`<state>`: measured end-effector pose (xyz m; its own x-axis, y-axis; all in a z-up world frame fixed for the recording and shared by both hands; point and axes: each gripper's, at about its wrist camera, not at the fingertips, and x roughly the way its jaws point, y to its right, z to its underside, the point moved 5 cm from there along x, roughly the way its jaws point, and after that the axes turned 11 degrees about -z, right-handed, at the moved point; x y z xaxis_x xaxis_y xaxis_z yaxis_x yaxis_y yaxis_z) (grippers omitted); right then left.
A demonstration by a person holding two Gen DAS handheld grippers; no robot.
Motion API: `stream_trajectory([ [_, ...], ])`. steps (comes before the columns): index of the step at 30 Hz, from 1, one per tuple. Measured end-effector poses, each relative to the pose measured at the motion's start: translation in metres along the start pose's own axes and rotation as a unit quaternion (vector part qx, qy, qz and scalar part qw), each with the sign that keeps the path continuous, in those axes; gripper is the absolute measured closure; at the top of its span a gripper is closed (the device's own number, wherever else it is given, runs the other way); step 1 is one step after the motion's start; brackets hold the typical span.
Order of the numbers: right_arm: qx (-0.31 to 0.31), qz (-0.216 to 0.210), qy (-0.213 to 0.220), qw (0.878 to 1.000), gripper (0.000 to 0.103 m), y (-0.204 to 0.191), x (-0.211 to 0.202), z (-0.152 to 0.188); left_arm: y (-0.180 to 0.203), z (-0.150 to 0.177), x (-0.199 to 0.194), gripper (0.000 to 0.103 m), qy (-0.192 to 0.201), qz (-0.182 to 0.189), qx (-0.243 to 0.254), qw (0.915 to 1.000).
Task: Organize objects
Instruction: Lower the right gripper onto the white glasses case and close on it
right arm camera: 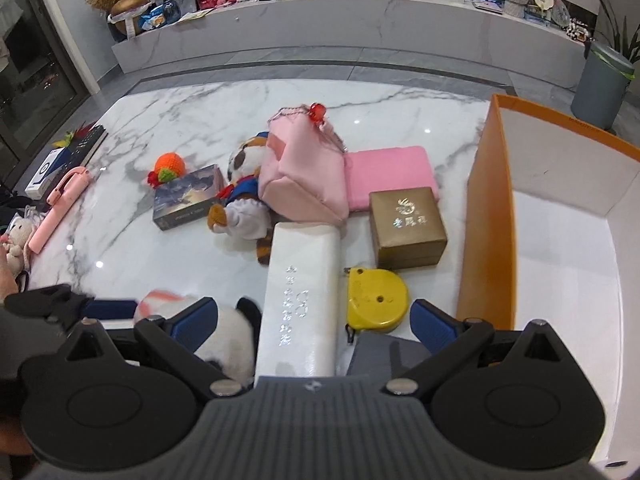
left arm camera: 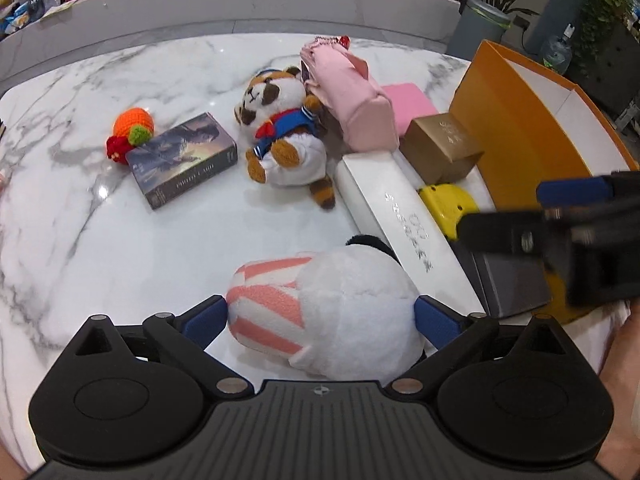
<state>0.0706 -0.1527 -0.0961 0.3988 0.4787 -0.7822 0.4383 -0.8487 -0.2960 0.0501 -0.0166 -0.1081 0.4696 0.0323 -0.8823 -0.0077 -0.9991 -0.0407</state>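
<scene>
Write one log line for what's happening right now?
left gripper: around panda plush | right gripper: open over white box | orange box: empty

A white marble table [right arm camera: 192,120] is carrying a raccoon plush [left arm camera: 284,128], card box [left arm camera: 182,158], pink pouch [right arm camera: 304,176], gold box [right arm camera: 406,226], yellow tape measure [right arm camera: 376,300] and orange box [right arm camera: 560,216].

The left tongs [left arm camera: 320,316] sit low over the desk [left arm camera: 120,240], blue pads [left arm camera: 204,320] spread wide on either side of the white plush [left arm camera: 352,320], seemingly just touching it. The right tongs [right arm camera: 312,320] hover to the right of that plush, jaws wide apart, gripping nothing. A bare forearm [left arm camera: 624,380] shows at the edge behind them.
</scene>
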Motion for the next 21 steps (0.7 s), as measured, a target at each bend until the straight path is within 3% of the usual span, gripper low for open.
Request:
stream_trajectory([
  [10, -0.012, -0.003, -0.010, 1.000, 0.001, -0.005, 0.017, 0.011, -0.004, -0.007, 0.007, 0.000, 0.011, 0.016, 0.044, 0.9988],
  [15, 0.004, -0.013, -0.002, 1.000, 0.003, -0.006, 0.020, 0.006, -0.019, -0.003, 0.004, 0.000, -0.007, 0.004, 0.060, 0.9981],
  [21, 0.009, -0.038, -0.015, 0.999, 0.003, -0.016, 0.031, 0.001, -0.047, 0.006, 0.001, 0.000, -0.027, 0.022, 0.063, 0.9974],
])
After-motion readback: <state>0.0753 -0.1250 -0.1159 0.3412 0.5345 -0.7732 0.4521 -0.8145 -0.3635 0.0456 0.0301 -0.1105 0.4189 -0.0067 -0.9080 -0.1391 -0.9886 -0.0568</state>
